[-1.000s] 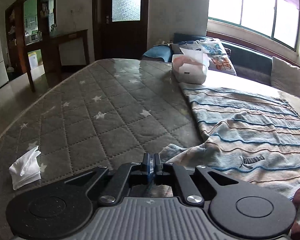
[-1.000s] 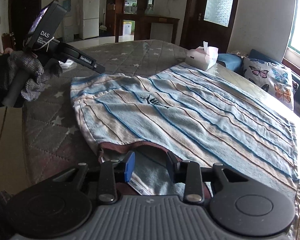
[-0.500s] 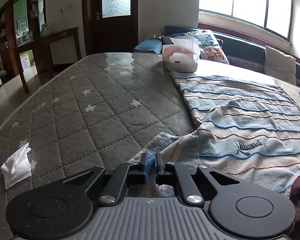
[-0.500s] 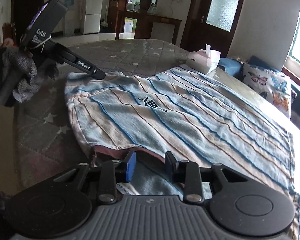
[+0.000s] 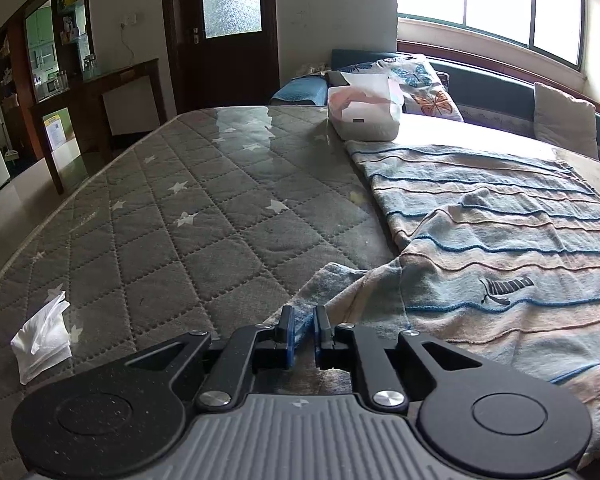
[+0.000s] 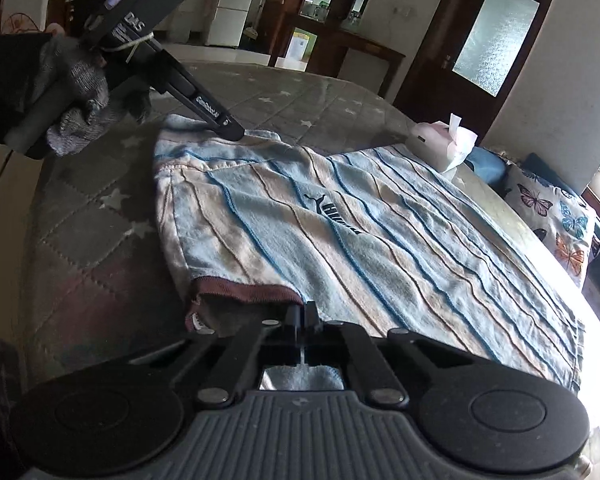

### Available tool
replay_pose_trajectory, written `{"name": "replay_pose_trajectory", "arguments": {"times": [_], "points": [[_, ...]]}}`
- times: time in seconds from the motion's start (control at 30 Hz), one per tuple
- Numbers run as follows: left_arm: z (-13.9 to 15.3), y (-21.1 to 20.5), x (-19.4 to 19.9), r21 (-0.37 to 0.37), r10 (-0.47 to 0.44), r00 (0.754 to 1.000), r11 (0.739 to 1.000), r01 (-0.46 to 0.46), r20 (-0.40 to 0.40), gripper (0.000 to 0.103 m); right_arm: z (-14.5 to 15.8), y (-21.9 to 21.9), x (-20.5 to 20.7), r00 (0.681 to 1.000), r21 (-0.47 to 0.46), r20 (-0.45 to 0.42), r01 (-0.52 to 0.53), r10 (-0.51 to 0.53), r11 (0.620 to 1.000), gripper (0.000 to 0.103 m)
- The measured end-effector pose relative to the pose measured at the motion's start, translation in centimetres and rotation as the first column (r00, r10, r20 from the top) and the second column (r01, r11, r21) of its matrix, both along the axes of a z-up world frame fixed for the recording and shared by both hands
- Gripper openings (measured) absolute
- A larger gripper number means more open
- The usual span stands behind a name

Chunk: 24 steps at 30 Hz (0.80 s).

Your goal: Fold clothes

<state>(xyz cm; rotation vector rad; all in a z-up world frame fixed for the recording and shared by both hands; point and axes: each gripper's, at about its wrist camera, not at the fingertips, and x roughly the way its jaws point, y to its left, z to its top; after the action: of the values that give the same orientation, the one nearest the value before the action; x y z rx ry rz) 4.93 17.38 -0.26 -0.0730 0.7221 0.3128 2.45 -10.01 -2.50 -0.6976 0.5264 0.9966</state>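
The striped shirt (image 6: 340, 232) lies spread flat on the quilted table cover (image 5: 188, 216), its hem near the tissue box (image 5: 364, 120). The right gripper (image 6: 304, 316) is pinched on the brown collar; the left gripper (image 5: 302, 330) has sleeve cloth between slightly parted fingers, though how firmly is hard to see. Soft, light, droopy fabric, so seams and edges give the surest hold.

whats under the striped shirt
The striped shirt lies spread on the grey star-quilted mattress, which shows bare beside it. Whatever else might lie beneath the fabric is covered and cannot be seen.
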Motion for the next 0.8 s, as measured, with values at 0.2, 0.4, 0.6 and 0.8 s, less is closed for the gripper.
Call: {"name": "replay_pose_trajectory", "arguments": {"times": [0.2, 0.4, 0.6, 0.8], "points": [[0.0, 0.1, 0.2, 0.013, 0.01, 1.0, 1.0, -0.01, -0.008, 0.018, -0.3, -0.9, -0.6, 1.0, -0.001, -0.012, 0.004, -0.004, 1.0, 0.001], [0.2, 0.1, 0.3, 0.03, 0.022, 1.0, 0.999, -0.022, -0.019, 0.024, 0.3, -1.7, -0.6, 0.999, -0.001, -0.044, 0.002, -0.002, 1.0, 0.002], [1.3, -0.7, -0.2, 0.043, 0.022, 1.0, 0.999, -0.022, -0.004, 0.025, 1.7, -3.9, 0.3, 0.995, 0.05, -0.081, 0.068, -0.063, 0.996, 0.004], [2.2, -4.6, 0.6, 0.001, -0.105, 0.994, 0.994, 0.105, 0.039, 0.028, 1.7, -5.6, 3.9, 0.962, 0.099, -0.122, 0.256, -0.244, 0.962, 0.006]]}}
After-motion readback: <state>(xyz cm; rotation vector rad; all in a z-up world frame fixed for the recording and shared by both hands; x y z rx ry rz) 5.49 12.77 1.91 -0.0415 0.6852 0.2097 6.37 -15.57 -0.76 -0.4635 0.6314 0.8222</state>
